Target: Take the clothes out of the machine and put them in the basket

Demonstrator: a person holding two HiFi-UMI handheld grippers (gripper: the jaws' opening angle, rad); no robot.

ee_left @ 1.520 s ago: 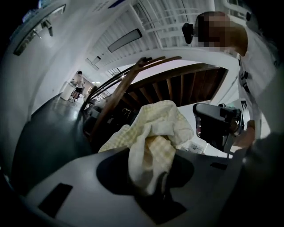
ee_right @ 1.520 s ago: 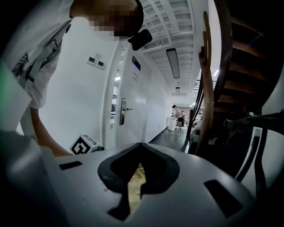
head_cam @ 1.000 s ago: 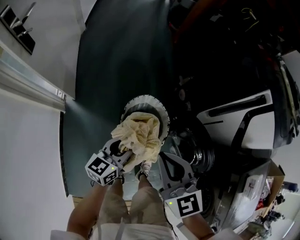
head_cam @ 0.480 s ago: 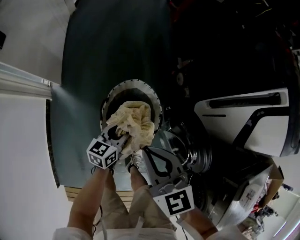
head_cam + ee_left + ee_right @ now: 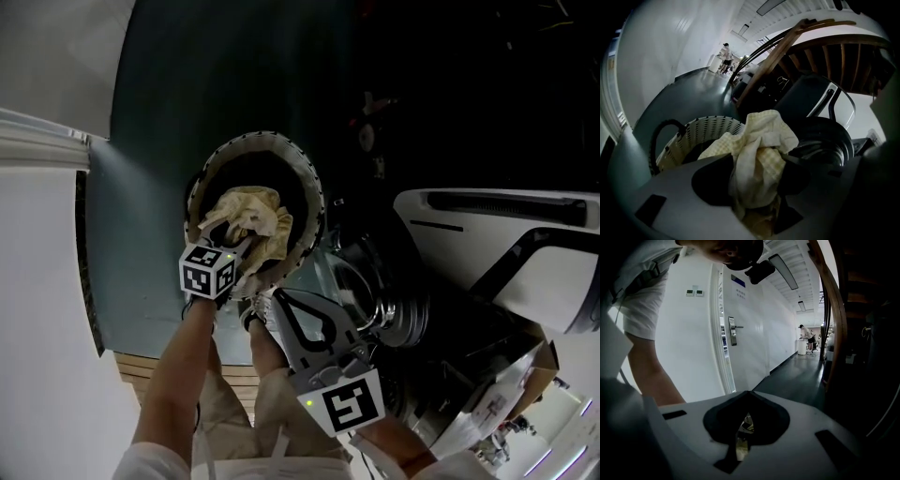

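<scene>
A pale yellow cloth [image 5: 248, 214] lies bunched inside the round woven basket [image 5: 305, 178] on the dark floor. My left gripper [image 5: 246, 251] reaches over the basket's near rim. Its jaws have just been opening, and the cloth [image 5: 764, 136] still sits loosely between them, its far part down in the basket [image 5: 701, 129]. My right gripper [image 5: 278, 302] hangs to the right of the basket, shut and empty, near the person's shoes. In the right gripper view its jaws [image 5: 748, 397] meet at the tips with only a thin slit. The washing machine's drum [image 5: 389, 309] is at the right.
The white washing machine body [image 5: 487, 244] stands at the right, and its drum opening [image 5: 825, 140] shows just behind the cloth. A white wall and door frame [image 5: 47, 150] run along the left. The person's legs [image 5: 234, 412] stand right behind the basket.
Both grippers have come down. The left one carried the cloth from above the basket into it, and the cloth now rests spread out inside the rim.
</scene>
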